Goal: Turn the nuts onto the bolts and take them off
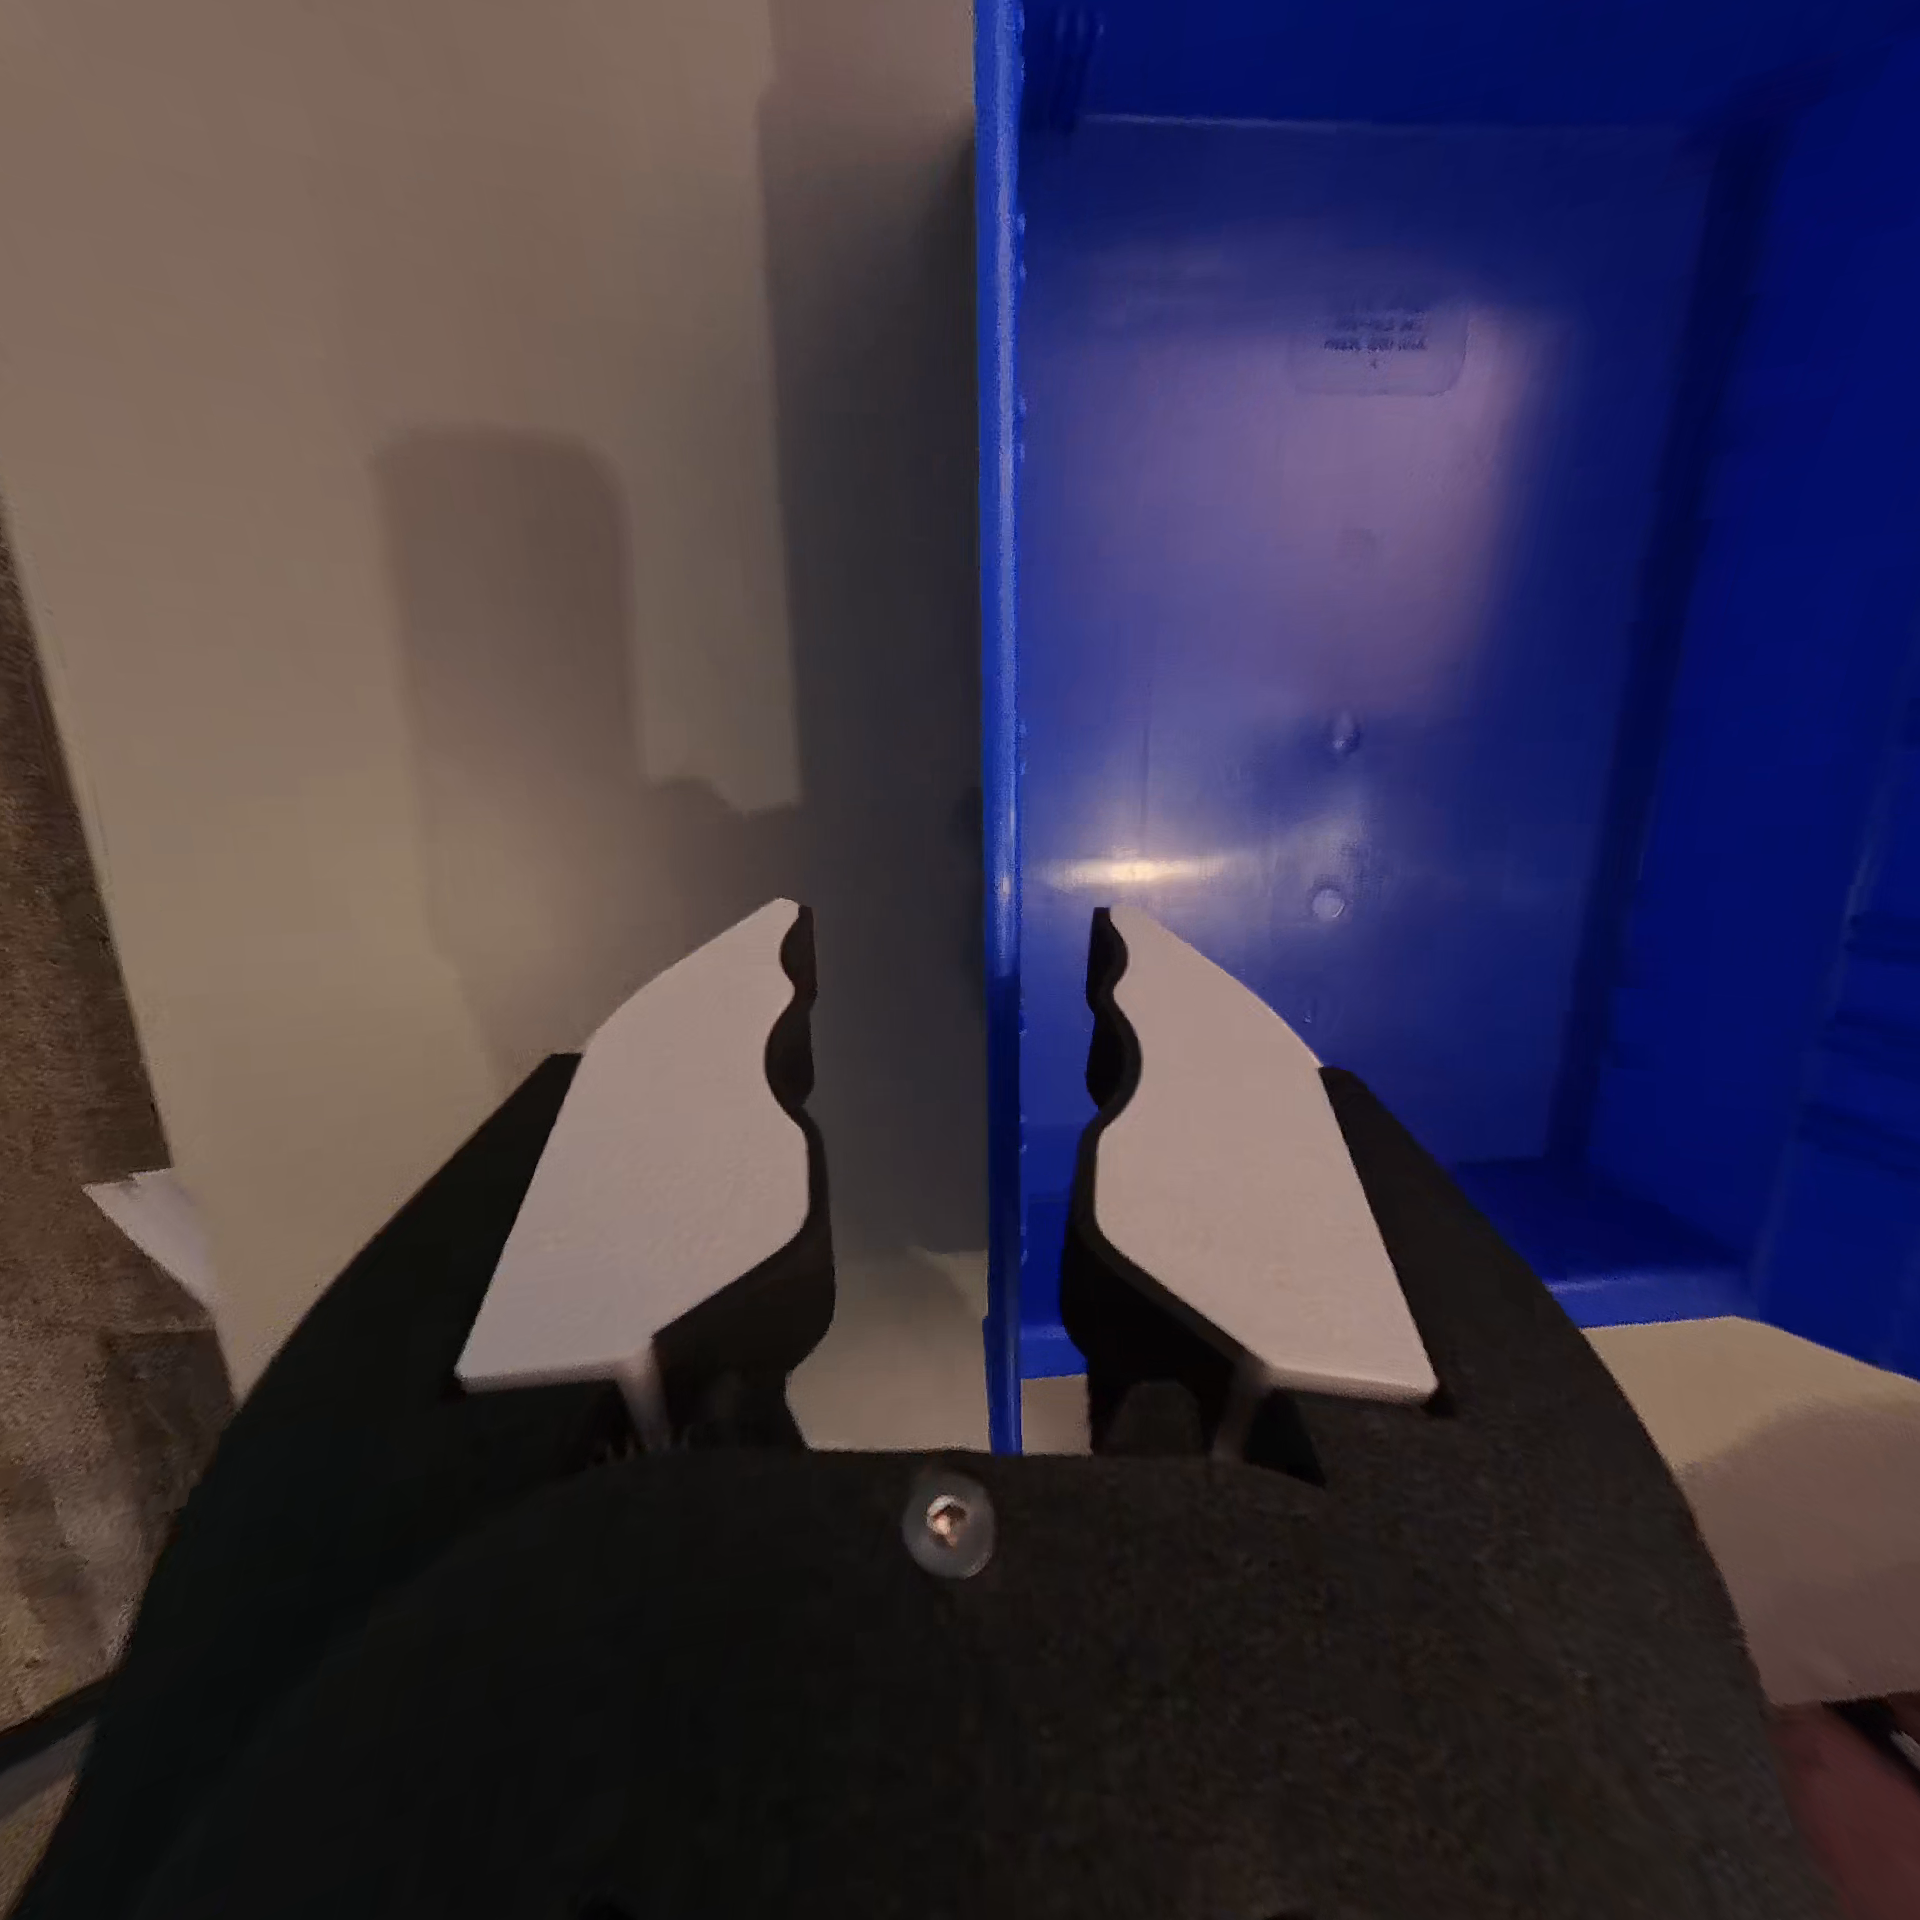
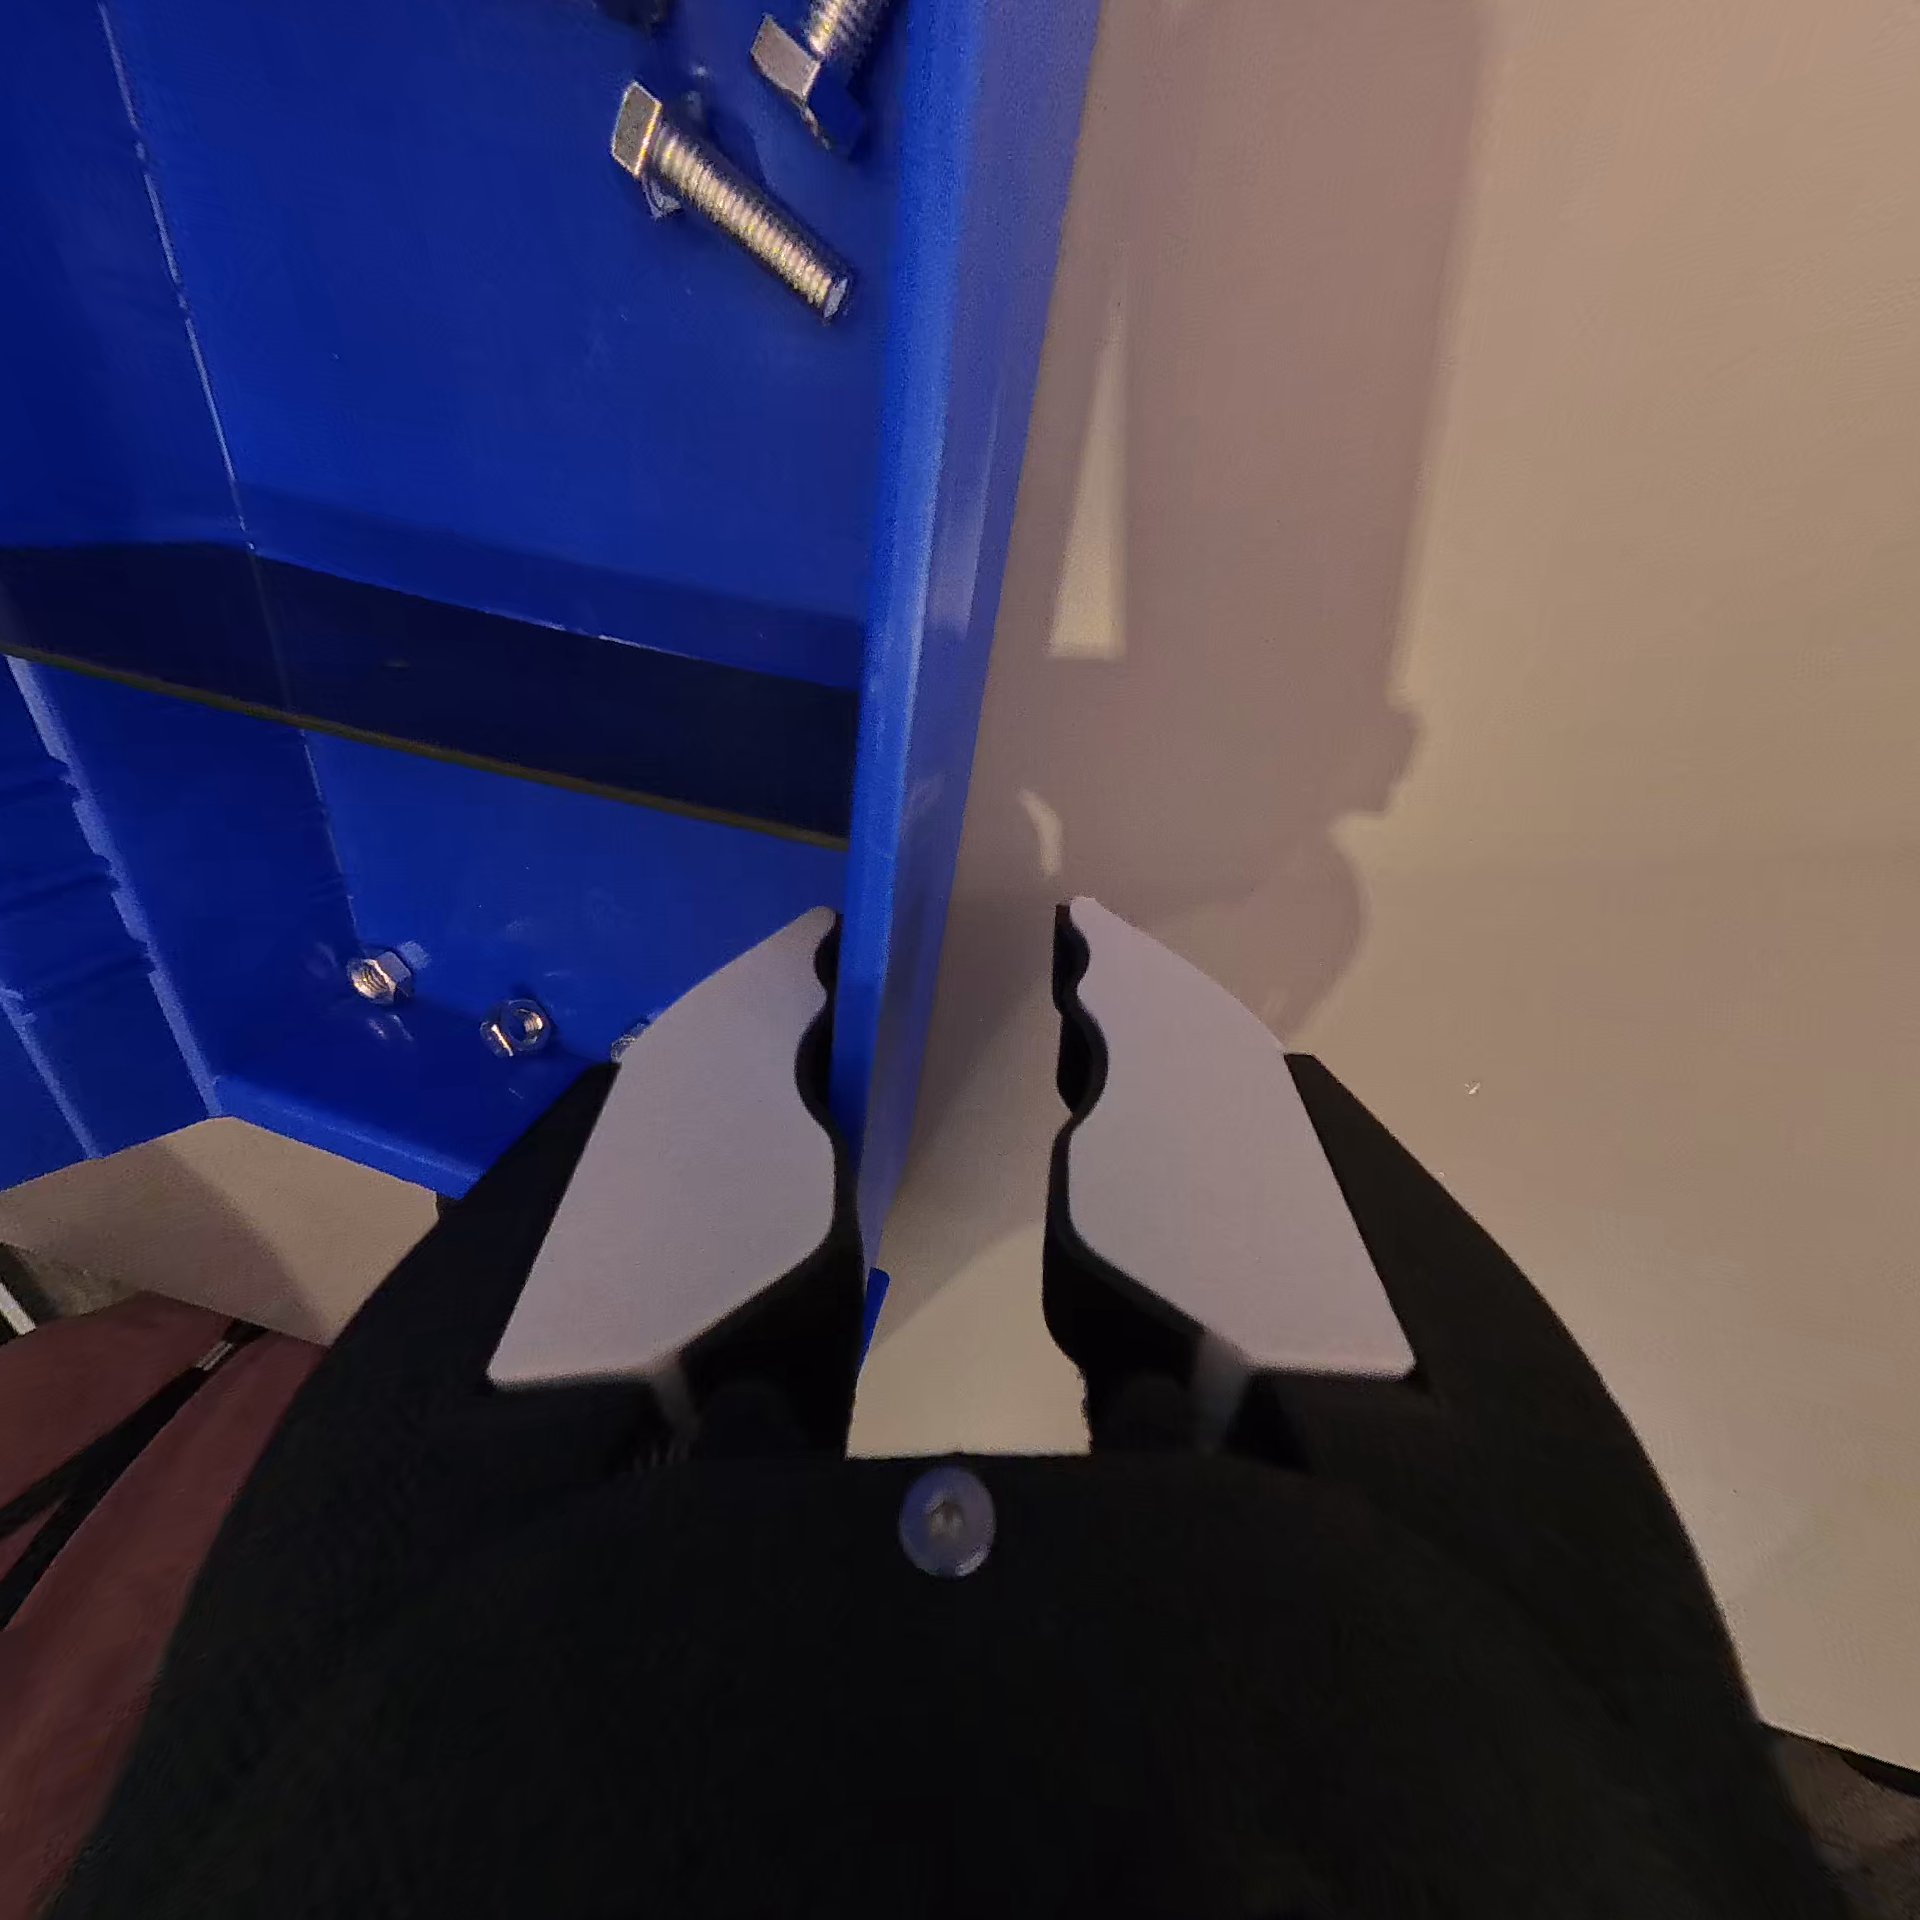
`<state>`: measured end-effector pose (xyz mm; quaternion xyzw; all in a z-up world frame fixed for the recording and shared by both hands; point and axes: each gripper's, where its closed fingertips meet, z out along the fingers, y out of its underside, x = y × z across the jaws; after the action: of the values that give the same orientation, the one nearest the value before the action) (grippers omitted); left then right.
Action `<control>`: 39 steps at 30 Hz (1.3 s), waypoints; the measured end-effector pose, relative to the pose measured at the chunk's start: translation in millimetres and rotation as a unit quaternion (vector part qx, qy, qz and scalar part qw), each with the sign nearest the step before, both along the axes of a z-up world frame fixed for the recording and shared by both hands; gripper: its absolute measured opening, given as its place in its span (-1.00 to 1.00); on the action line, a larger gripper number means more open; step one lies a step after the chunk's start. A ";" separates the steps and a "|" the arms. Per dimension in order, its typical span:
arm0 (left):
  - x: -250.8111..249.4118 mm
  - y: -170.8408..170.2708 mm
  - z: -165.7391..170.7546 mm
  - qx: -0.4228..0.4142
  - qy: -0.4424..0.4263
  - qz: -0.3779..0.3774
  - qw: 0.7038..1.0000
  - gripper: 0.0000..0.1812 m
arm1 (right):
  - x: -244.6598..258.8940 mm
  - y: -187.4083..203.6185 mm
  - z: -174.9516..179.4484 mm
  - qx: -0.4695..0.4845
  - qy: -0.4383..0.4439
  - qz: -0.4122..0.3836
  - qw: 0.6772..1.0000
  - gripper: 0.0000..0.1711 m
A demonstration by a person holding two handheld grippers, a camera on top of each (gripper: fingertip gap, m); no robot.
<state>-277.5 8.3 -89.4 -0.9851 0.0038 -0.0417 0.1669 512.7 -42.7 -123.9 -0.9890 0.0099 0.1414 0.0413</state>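
Two bolts [image 2: 727, 197] lie bare at the far end of the blue bin [image 2: 540, 436], and loose nuts [image 2: 514, 1029] sit at its near end; none is threaded, so all the turning seems left. Both tongs stand wide and empty, right tongs [image 2: 945, 914] and left tongs [image 1: 951, 920] each straddling a bin wall on the counter [image 2: 1558, 520].

Bin [image 2: 540, 416] on table [image 2: 1558, 520]. Bolts [image 2: 727, 197] in far compartment, nuts [image 2: 514, 1027] in near compartment, divider [image 2: 436, 675] between. Left side of bin [image 1: 1351, 623] bare.

Spread fingers [image 2: 717, 1122] astride bin wall [image 2: 925, 623]
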 end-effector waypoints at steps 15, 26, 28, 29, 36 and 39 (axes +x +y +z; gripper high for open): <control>34.3 -16.5 -40.0 -0.118 -0.020 -0.036 0.992 -0.94 | -8.6 -6.4 -5.3 -0.040 -0.024 0.023 0.999 -0.91; 119.8 -13.4 -40.6 -0.121 -0.009 -0.144 0.982 -0.87 | -13.4 -18.7 -22.7 -0.070 -0.071 -0.001 0.995 -0.93; 136.0 -13.7 -40.5 -0.119 -0.011 -0.162 0.979 -0.86 | -14.6 -19.0 -22.7 -0.070 -0.068 -0.006 0.995 -0.93; 143.7 -13.7 -40.6 -0.117 -0.010 -0.172 0.978 -0.85 | -14.5 -19.0 -22.7 -0.071 -0.069 -0.010 0.995 -0.93; 206.9 -14.2 -40.4 -0.102 -0.023 -0.234 0.967 -0.73 | -25.3 -19.6 -22.5 -0.073 -0.070 -0.036 0.994 -0.94; 242.4 -17.7 -39.6 -0.085 -0.047 -0.274 0.957 -0.56 | -39.0 -17.9 -22.3 -0.071 -0.067 -0.043 0.994 -0.94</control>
<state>-35.1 -9.4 -129.0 -0.9536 0.2626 -0.1325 0.0644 473.7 -60.6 -146.2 -0.9954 0.0594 0.0714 -0.0227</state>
